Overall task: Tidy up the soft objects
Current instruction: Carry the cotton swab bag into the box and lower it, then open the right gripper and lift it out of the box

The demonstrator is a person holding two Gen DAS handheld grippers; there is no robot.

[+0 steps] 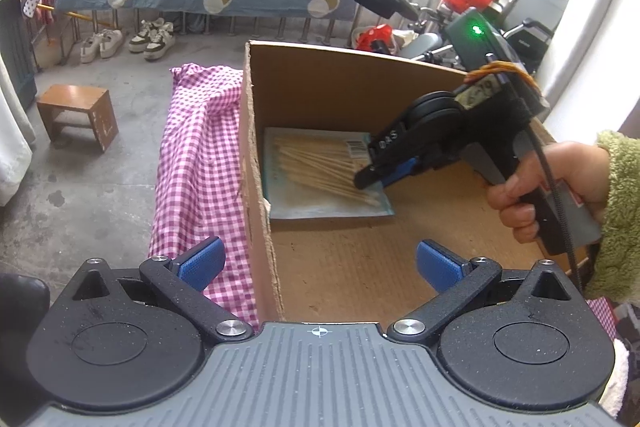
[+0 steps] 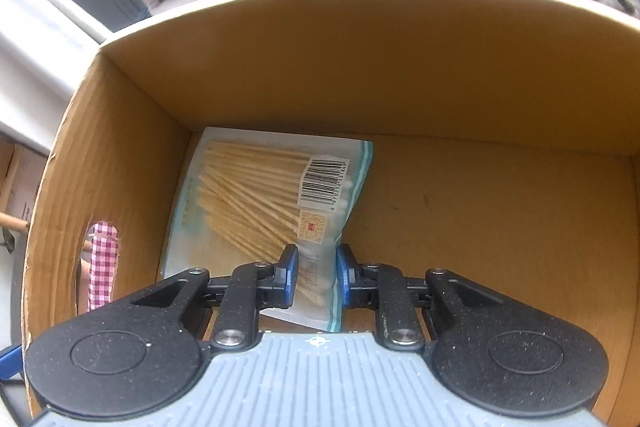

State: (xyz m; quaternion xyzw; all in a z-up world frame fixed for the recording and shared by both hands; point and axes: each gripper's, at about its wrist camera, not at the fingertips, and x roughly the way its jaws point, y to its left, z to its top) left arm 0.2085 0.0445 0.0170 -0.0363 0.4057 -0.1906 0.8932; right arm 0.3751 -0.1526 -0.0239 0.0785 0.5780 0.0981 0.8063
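— Packet of cotton swabs (image 2: 256,203), where?
— Flat on the cardboard box (image 2: 120,147) floor, in its far-left corner. Right gripper (image 2: 316,275) pinches the packet's near edge.
— Left gripper (image 1: 320,263)?
— Spread wide, nothing between, above the box's near-left corner beside the checked cloth (image 1: 196,163).

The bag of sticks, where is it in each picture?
Left wrist view: bag of sticks at centre, in the cardboard box's far left corner.
Right wrist view: bag at centre left, between the right gripper's pads.
Shared landmark: the barcode.
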